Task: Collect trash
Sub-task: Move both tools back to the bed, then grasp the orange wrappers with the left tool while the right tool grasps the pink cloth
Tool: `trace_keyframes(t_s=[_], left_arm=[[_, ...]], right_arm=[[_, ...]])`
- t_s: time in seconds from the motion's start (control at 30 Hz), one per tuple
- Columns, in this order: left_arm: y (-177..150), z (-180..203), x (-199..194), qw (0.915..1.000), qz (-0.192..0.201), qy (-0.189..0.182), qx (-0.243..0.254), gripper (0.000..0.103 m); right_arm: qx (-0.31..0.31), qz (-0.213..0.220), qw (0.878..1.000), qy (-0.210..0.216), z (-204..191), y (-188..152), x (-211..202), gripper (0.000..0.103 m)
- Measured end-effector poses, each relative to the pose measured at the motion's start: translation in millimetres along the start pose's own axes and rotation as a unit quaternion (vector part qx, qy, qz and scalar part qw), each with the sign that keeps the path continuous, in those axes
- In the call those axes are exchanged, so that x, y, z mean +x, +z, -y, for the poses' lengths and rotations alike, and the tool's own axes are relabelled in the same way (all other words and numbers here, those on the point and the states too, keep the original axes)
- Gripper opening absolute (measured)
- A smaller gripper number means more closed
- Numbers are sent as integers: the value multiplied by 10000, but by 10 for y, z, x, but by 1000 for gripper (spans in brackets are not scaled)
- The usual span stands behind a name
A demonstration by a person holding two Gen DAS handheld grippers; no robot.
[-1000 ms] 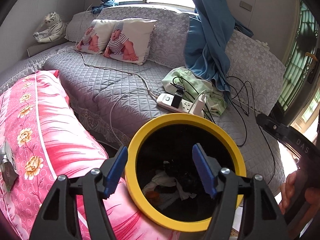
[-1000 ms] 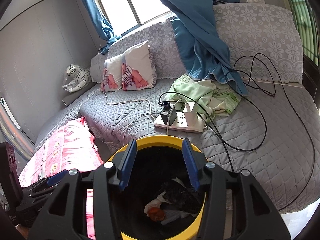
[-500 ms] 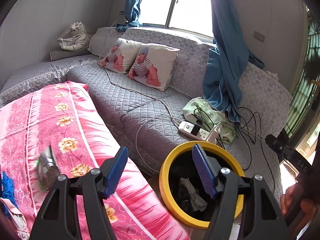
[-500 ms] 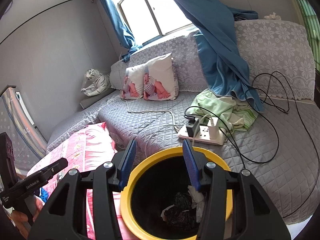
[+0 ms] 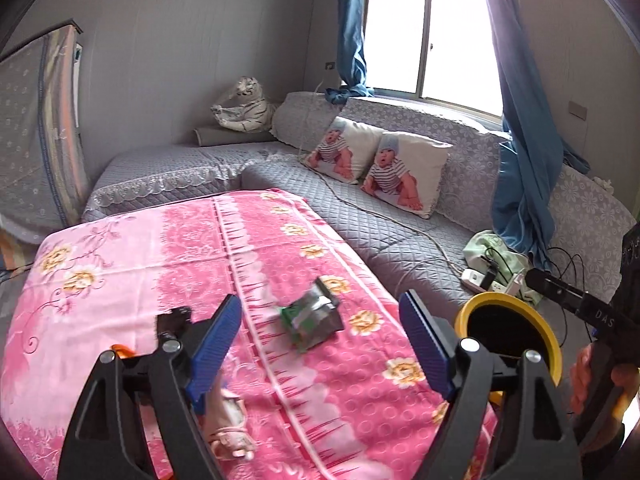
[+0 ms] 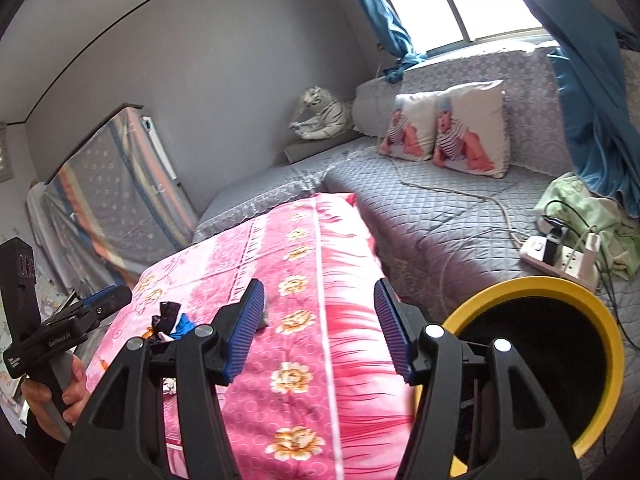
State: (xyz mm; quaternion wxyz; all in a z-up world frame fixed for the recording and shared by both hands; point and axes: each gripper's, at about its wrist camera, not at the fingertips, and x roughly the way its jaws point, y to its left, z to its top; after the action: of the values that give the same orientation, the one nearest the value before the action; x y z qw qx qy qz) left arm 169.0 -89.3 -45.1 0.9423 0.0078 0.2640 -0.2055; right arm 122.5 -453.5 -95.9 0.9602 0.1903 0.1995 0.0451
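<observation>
Wrapper (image 5: 314,316) (green/silver foil, crumpled) lies on the pink blanket (image 5: 192,256), roughly mid-blanket, nothing touching it. In left-wrist view it sits ahead of the L gripper (image 5: 320,332), seen between the blue pads but well short of them. L jaws opening, wide, empty.

More scraps on the blanket: dark/blue pile (image 6: 172,322) near its left edge in right-wrist view, orange bit (image 5: 120,350) behind the L finger, pale crumpled piece (image 5: 230,428) at the blanket's near end. Can't ID them further, blurred.

R gripper (image 6: 318,332) over the blanket's near end, jaws opening, about half wide, nothing in them.

Bin (image 6: 576,292) (yellow rim, black inside) stands right of the blanket, just beside its edge; contents not visible.

Sofa (image 5: 360,216) (grey quilt) wraps behind and right of the blanket. On it: 2 pillows (image 5: 380,168) at the back, power strip (image 6: 560,256) w/ cables beyond the bin, green cloth (image 6: 580,204) beside the strip. Plush tiger (image 5: 242,106) in the far corner.
</observation>
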Motion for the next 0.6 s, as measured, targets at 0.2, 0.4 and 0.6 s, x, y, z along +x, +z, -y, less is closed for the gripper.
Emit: trace_keyframes(t_s=[0.2, 0.4, 0.6], left_arm=[[-285, -637, -391, 9962, -76, 816, -278, 81], [-682, -1026, -709, 9893, -329, 1207, -750, 82], [-1018, -1217, -741, 9833, -709, 1265, -1103, 82]], right_arm=[[-243, -463, 9967, 629, -531, -87, 416, 59], [-558, -1103, 9842, 1269, -1087, -313, 814, 59], [-741, -1734, 9637, 1888, -1476, -518, 1147, 59]])
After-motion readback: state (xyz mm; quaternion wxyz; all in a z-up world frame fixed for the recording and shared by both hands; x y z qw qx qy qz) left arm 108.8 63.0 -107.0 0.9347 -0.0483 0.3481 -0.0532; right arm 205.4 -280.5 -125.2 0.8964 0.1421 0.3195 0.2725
